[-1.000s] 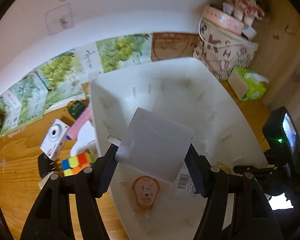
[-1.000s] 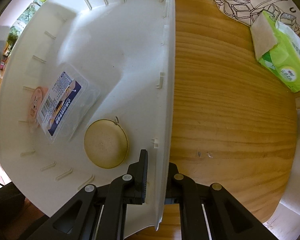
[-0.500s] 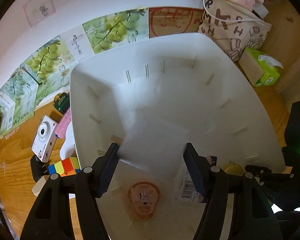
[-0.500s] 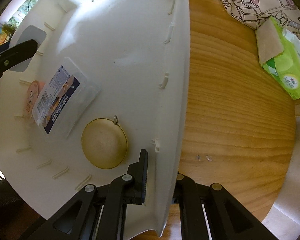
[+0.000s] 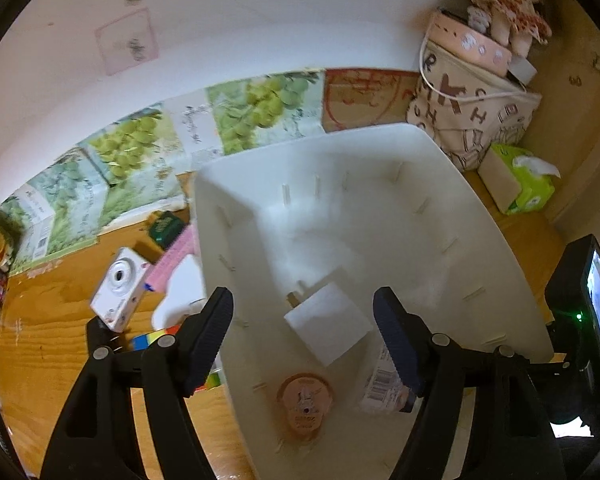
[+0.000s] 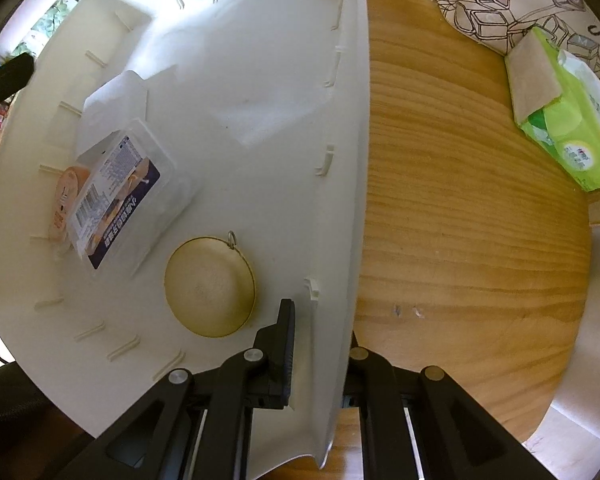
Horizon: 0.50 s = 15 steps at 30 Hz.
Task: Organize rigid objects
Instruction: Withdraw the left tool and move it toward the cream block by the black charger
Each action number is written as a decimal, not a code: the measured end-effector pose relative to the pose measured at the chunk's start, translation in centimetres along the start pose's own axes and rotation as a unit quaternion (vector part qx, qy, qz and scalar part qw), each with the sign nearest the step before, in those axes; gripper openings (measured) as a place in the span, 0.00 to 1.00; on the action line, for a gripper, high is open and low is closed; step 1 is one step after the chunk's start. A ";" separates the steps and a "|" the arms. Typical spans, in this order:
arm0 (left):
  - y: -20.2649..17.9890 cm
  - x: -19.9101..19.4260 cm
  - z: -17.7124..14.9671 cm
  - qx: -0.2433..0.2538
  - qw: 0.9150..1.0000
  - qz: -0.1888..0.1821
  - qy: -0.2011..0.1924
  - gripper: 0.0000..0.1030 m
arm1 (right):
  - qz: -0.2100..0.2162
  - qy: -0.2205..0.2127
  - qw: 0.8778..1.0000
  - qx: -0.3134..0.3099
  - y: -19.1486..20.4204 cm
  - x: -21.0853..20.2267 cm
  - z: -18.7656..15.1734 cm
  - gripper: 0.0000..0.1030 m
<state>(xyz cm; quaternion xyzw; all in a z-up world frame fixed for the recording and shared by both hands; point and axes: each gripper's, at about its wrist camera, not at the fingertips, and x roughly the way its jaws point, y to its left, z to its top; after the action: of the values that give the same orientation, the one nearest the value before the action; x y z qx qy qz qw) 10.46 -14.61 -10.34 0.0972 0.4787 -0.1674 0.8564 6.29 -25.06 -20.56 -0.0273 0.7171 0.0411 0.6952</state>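
Observation:
A white plastic bin (image 5: 480,216) stands on the wooden table. My left gripper (image 5: 304,344) is open and empty above the bin's near left part. A white power adapter (image 5: 327,328) lies loose in the bin below it, also seen in the right wrist view (image 6: 114,104). Beside it lie a round peach-coloured case (image 5: 305,404), a clear labelled plastic box (image 6: 118,196) and a round yellow tape measure (image 6: 210,286). My right gripper (image 6: 320,360) is shut on the bin's right wall (image 6: 352,160).
Left of the bin lie a white camera (image 5: 118,288), a pink flat item (image 5: 172,264), a colour cube (image 5: 152,340) and a green tin (image 5: 166,228). A green tissue pack (image 6: 560,120) and a printed bag (image 5: 468,120) stand at the back right. Grape-printed boxes (image 5: 140,160) line the wall.
My left gripper held the white adapter over the bin, lowered it, then opened. The adapter now lies in the bin. The right gripper kept its hold on the wall.

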 end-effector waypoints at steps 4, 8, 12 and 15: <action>1.4 -1.7 -0.6 -0.024 0.999 0.013 -0.017 0.74 | -0.003 -0.007 1.000 0.000 -0.1 -0.4 -0.5 0.12; 3.1 -3.4 -1.7 -0.047 0.998 0.021 -0.034 0.74 | -0.005 -0.017 1.000 0.002 -0.2 -0.5 -1.2 0.12; 4.7 -4.8 -3.0 -0.066 0.996 0.038 -0.048 0.74 | -0.007 -0.027 1.000 0.007 -0.1 -1.1 -1.6 0.12; 5.9 -5.4 -3.9 -0.087 0.994 0.044 -0.049 0.74 | -0.019 -0.032 0.999 0.007 0.1 -1.1 -2.1 0.12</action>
<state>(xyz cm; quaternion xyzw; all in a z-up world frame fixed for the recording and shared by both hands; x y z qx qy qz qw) 6.96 -6.81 -7.72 0.0350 0.4444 -0.0914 0.8905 4.19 -25.15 -19.41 -0.0349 0.6942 0.0242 0.7185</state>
